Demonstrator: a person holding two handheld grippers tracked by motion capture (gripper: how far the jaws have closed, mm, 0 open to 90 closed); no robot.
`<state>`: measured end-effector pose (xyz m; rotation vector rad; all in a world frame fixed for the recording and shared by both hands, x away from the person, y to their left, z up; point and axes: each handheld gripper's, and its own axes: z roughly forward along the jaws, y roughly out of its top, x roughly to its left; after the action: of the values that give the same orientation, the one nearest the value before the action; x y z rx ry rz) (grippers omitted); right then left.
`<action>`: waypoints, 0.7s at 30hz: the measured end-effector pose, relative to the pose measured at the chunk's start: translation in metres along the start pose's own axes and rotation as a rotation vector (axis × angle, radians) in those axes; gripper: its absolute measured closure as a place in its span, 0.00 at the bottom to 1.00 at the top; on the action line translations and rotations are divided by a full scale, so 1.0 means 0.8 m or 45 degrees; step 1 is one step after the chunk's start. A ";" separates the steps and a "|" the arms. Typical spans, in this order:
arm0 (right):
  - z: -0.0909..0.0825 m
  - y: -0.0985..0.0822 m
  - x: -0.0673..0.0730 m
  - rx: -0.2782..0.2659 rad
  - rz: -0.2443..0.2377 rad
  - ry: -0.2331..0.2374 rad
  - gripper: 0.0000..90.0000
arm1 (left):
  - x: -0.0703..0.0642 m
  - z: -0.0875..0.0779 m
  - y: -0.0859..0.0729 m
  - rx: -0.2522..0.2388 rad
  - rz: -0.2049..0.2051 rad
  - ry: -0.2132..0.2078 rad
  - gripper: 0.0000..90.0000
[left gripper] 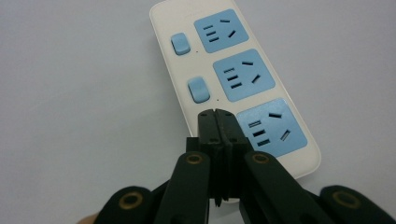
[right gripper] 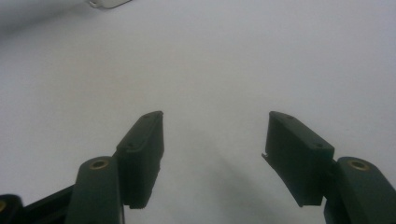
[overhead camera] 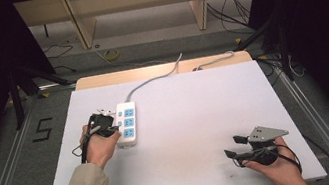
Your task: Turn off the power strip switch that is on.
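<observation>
I am pressing my left tool (left gripper: pixel 217 114), jaws together as one blunt tip, toward the nearest rocker switch on the power strip (overhead camera: pixel 126 124), lying at nine o'clock on the desk (overhead camera: pixel 197 117). My right tool (overhead camera: pixel 236 145) is waiting at five o'clock, jaws apart and empty, keeping clear.

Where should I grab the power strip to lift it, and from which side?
Grip the power strip across its narrow width at mid-length, coming straight down from above. It lies flat on the table, long and slim, so jaws would likely span the short sides. The open right gripper suits this; the left gripper is shut over the strip's near end.
</observation>
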<state>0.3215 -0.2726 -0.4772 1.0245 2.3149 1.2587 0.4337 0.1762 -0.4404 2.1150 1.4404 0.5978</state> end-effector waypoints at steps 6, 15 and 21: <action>0.000 0.000 0.000 0.000 0.001 0.000 0.42 | -0.002 0.001 0.003 0.010 0.006 -0.002 1.00; 0.001 0.000 0.000 0.002 -0.002 0.002 0.42 | -0.003 0.005 0.007 0.027 0.013 -0.004 1.00; 0.001 0.000 0.000 0.002 -0.003 0.002 0.42 | -0.004 0.009 0.007 0.054 0.021 -0.004 1.00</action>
<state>0.3219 -0.2724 -0.4777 1.0217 2.3182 1.2574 0.4410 0.1703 -0.4423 2.1614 1.4467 0.5745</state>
